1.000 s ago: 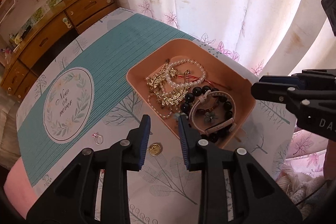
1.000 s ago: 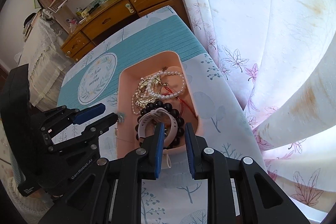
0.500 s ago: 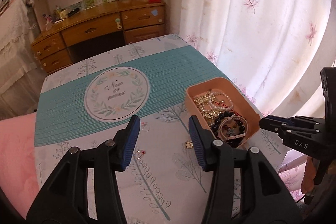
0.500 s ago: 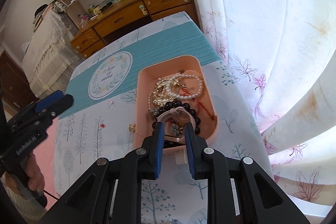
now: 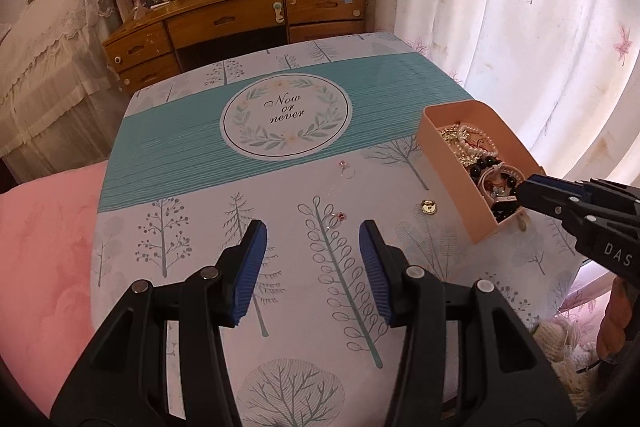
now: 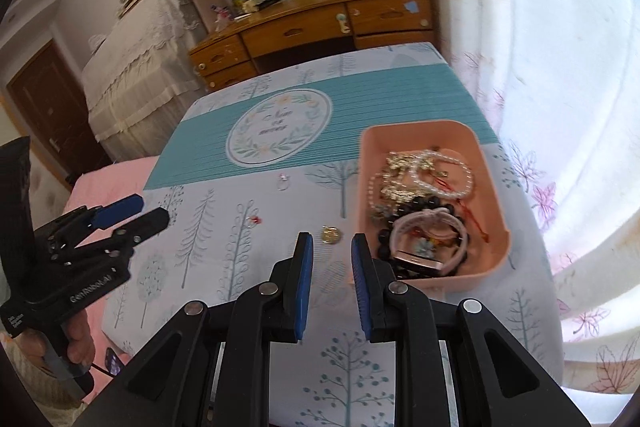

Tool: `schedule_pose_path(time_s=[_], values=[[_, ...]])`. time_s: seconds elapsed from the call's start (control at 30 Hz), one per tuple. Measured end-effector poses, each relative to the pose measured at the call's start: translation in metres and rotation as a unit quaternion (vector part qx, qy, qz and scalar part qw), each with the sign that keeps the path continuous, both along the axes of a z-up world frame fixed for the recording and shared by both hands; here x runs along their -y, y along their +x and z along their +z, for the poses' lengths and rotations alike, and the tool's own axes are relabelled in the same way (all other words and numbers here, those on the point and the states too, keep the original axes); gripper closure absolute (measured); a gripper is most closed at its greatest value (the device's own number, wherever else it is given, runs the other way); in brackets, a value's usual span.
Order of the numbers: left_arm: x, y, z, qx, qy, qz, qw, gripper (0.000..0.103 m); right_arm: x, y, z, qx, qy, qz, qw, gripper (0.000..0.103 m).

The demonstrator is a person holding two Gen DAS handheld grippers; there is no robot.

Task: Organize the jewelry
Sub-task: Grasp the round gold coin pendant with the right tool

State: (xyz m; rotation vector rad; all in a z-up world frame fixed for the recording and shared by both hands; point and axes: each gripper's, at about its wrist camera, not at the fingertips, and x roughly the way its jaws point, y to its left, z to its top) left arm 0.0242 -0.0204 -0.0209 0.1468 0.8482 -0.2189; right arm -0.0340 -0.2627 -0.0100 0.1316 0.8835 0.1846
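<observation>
left gripper (image 5: 312, 247) jaws apart | gold brooch (image 5: 428, 207) beside pink tray (image 5: 444, 163)

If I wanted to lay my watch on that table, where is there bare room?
The teal band left of the round "Now or never" emblem is bare, as is the tree-print cloth near the left gripper. It is crowded toward the pink tray: two small rings and a gold piece lie beside it.
</observation>
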Motion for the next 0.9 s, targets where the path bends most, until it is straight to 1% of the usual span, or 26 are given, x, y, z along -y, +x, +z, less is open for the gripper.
schedule_pose_path(time_s=[0.13,0.27,0.33,0.4,0.57,0.7,0.77,0.9], values=[[-0.003,0.005,-0.008,-0.004,-0.008,0.003,1.0000,0.058,-0.031,0.009,-0.007,-0.004,-0.013,0.021,1.000,0.083],[-0.008,0.009,-0.019,-0.007,-0.009,0.005,0.9999,0.058,-0.059,0.020,-0.017,-0.008,-0.020,0.029,0.999,0.083],[-0.011,0.012,-0.025,-0.013,-0.011,0.009,0.9998,0.058,-0.071,0.026,-0.028,-0.019,-0.018,0.036,0.999,0.083],[-0.017,0.016,-0.032,-0.022,-0.017,0.014,0.9995,0.058,-0.079,0.034,-0.043,-0.044,-0.008,0.042,0.998,0.083],[-0.027,0.022,-0.050,-0.047,-0.031,0.024,0.9981,0.058,-0.074,0.055,-0.076,-0.100,0.026,0.030,0.994,0.083],[-0.030,0.027,-0.058,-0.055,-0.036,0.025,0.9975,0.058,-0.069,0.066,-0.095,-0.131,0.036,0.013,0.991,0.083],[-0.027,0.030,-0.059,-0.057,-0.038,0.022,0.9974,0.058,-0.065,0.070,-0.101,-0.139,0.032,0.001,0.990,0.083],[-0.021,0.033,-0.064,-0.062,-0.039,0.012,0.9973,0.058,-0.050,0.075,-0.108,-0.141,0.018,-0.031,0.989,0.083]])
